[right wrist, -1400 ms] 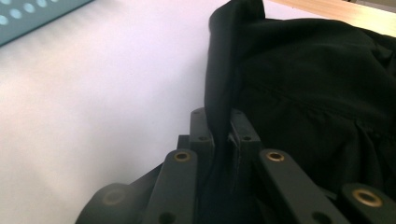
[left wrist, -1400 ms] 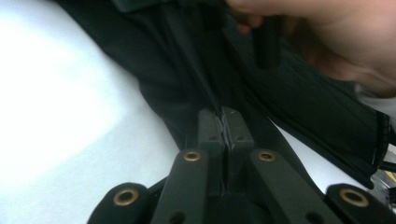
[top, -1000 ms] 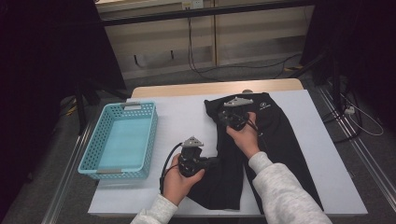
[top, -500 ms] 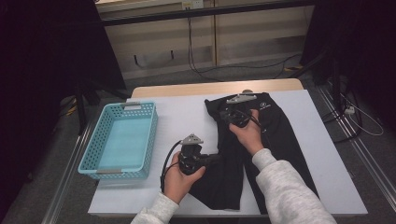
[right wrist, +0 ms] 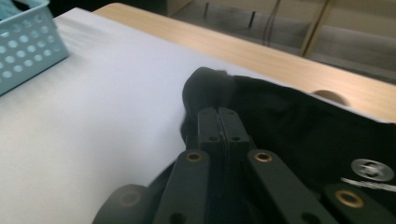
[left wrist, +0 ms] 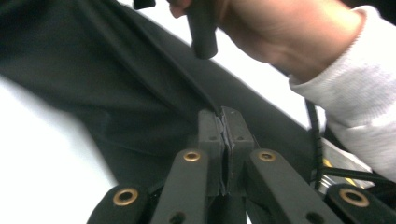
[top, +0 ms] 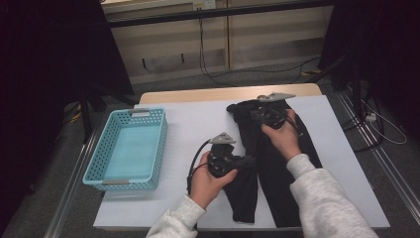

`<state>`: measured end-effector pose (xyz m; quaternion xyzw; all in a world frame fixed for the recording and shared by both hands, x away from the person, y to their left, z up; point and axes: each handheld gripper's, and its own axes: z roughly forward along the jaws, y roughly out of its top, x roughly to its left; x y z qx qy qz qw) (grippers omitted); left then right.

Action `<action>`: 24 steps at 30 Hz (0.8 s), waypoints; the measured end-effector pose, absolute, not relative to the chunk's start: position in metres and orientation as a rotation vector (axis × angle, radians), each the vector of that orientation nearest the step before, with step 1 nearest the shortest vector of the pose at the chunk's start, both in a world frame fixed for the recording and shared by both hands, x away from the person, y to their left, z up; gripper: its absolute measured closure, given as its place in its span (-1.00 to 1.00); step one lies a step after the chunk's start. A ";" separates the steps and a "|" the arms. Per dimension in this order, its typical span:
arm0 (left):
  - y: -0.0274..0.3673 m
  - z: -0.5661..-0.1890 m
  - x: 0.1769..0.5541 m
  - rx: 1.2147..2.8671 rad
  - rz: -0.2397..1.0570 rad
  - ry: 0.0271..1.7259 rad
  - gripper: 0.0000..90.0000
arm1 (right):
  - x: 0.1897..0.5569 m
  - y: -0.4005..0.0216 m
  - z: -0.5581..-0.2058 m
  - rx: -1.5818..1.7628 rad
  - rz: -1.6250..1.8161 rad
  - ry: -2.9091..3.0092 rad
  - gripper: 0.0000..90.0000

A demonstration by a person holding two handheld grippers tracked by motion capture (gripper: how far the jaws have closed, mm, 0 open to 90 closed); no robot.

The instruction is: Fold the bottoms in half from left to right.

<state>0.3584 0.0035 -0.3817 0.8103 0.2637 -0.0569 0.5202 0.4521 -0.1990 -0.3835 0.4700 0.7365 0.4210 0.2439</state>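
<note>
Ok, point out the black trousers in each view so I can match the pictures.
High view: the black trousers lie right of centre on the white table cover, legs toward the person.
Left gripper view: the dark cloth runs across the upper left, pinched in the shut jaws.
Right gripper view: the cloth lies at centre right, its edge in the shut jaws.
Shared landmark: the white table cover under the trousers.

My high view looks forward and down over the whole desk [top: 198,124]; each tool camera sits close, sharing the black trousers [top: 277,168] with it.
</note>
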 end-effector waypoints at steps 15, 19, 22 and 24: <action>0.028 -0.393 0.386 1.982 0.075 0.655 -0.61 | 0.423 -0.310 -0.382 1.454 0.961 1.872 0.01; 0.051 -0.406 0.388 2.002 0.099 0.692 -0.64 | 0.413 -0.288 -0.405 1.408 0.965 1.960 -0.11; 0.065 -0.414 0.388 2.022 0.106 0.713 -0.66 | 0.405 -0.274 -0.417 1.383 0.963 2.031 -0.17; 0.072 -0.419 0.388 2.032 0.126 0.724 -0.66 | 0.397 -0.268 -0.423 1.367 0.975 2.051 -0.20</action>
